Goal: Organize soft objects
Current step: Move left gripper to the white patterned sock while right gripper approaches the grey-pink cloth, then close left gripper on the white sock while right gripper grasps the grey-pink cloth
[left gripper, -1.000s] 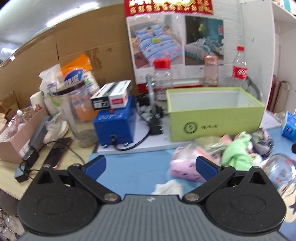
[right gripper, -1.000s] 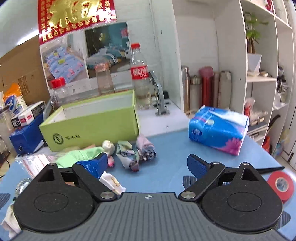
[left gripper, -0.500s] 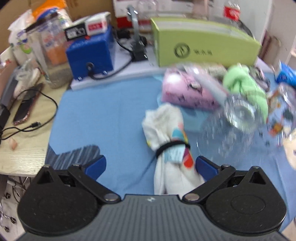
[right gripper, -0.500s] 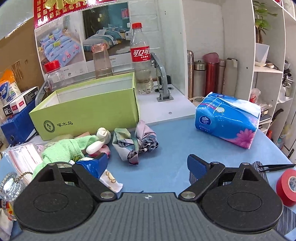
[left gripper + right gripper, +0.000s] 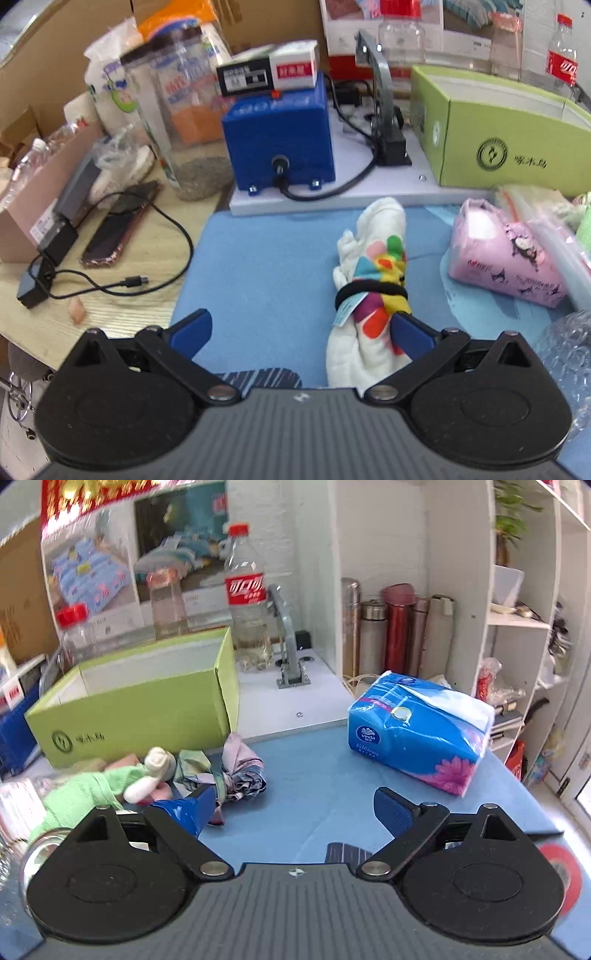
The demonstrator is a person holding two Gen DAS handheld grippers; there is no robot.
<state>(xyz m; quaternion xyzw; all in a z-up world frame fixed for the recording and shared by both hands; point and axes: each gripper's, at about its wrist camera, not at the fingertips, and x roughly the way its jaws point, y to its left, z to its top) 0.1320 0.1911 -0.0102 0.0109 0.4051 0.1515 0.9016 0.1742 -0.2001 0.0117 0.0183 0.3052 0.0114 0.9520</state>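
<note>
A white sock bundle with coloured patches and a black band (image 5: 373, 280) lies on the blue mat (image 5: 266, 266). My left gripper (image 5: 301, 330) is open just above the mat; its right finger rests against the bundle's near end. A pink printed pack (image 5: 502, 254) lies to the right. The green box (image 5: 506, 144) stands open behind, also in the right wrist view (image 5: 136, 716). There my right gripper (image 5: 295, 808) is open and empty over the mat, with a green cloth (image 5: 81, 794), a white rolled sock (image 5: 151, 771) and a grey patterned cloth (image 5: 229, 775) at its left.
A blue device (image 5: 280, 136) with a cable, a clear jar (image 5: 177, 122), a phone (image 5: 118, 225) and a cardboard box (image 5: 33, 206) stand left. A blue tissue pack (image 5: 421, 734), bottles (image 5: 247, 602), flasks (image 5: 399, 627), shelves and red tape (image 5: 561, 867) are at the right.
My left gripper has swung down from the box to the mat and closed in on the sock bundle, now between its fingers. My right gripper has shifted slightly, still open.
</note>
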